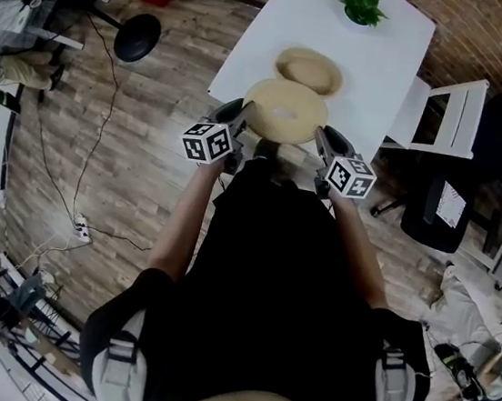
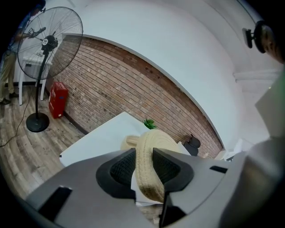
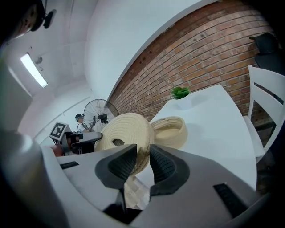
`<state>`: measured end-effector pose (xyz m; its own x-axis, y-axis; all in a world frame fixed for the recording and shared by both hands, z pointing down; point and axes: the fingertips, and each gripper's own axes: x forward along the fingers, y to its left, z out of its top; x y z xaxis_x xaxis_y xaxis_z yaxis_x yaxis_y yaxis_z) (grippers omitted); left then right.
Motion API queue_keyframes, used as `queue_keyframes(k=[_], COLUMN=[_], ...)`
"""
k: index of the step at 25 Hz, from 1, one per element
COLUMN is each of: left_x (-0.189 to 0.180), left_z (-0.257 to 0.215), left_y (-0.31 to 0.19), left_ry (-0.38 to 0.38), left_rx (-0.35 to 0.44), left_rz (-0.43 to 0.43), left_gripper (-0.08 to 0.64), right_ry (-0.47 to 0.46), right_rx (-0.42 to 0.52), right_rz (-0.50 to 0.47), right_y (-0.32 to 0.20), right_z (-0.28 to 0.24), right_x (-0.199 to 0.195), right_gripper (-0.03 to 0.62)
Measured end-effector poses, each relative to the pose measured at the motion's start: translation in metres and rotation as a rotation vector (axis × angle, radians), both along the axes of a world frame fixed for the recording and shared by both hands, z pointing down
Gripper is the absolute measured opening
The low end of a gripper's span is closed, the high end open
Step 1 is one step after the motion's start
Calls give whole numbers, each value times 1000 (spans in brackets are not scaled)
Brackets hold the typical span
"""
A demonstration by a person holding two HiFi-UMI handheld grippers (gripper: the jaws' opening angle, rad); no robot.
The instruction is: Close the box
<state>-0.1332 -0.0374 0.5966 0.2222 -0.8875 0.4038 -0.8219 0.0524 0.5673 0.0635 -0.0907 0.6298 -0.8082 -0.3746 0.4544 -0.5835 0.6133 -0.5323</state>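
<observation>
**Item 1. Left gripper.** Nearest you, on the left. Its jaws are clamped on the left rim of the lid. In the left gripper view the woven edge fills the gap between the pads.

**Item 2. Right gripper.** Nearest you, on the right. Its jaws are clenched on the opposite rim of the same lid.

**Item 3. Lid.** A round disc of coiled rope, carried between the two grippers over the near edge of the counter. Its broad face points up and lies roughly level. A round lid has no true long axis, so take the line from grip to grip, running left to right in front of you. There is a small mark at the centre, either a hole or a handle, and I cannot tell which.

**Item 4. Box.** A matching woven basket just beyond the lid, standing on the counter with its mouth open upward.
- Handling, by my judgement: carry the lid forward with both grippers level.
- Centre it over the mouth before lowering.
- Release both sides together so that it does not tip.

**Item 5. Potted plant.** At the far end of the counter, well apart from the box.
</observation>
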Motion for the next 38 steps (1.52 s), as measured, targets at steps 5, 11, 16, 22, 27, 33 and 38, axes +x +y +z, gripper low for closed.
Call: queue_keyframes(k=[5,11,16,22,27,33,38], left_x=[-4,-6,-9,-16,-23,-29,-36], left_z=[6,14,22,30,37,47,52], left_y=[-22,-45,-62,-91,-111,-134,-149], left_ry=[11,19,29,30,40,50,19], left_rx=[-17,-34,-62,-82,-90,-102,-94], left_rz=[35,79,123,177,225,288,333], left_gripper=[129,129,129,129,129,129,129], right_ry=[9,17,20,26,28,41,48], right_rx=[-6,-11,-16,-18,-25,-25,-21], right_rz=[42,92,139,206,270,340,396], right_y=[-18,-36,-50,-69,-82,-95,-105], right_z=[3,5,7,12,15,20,23], right_x=[-2,-2,-5,-11,-16,-22,-29], right_gripper=[89,87,86,86,86,86,86])
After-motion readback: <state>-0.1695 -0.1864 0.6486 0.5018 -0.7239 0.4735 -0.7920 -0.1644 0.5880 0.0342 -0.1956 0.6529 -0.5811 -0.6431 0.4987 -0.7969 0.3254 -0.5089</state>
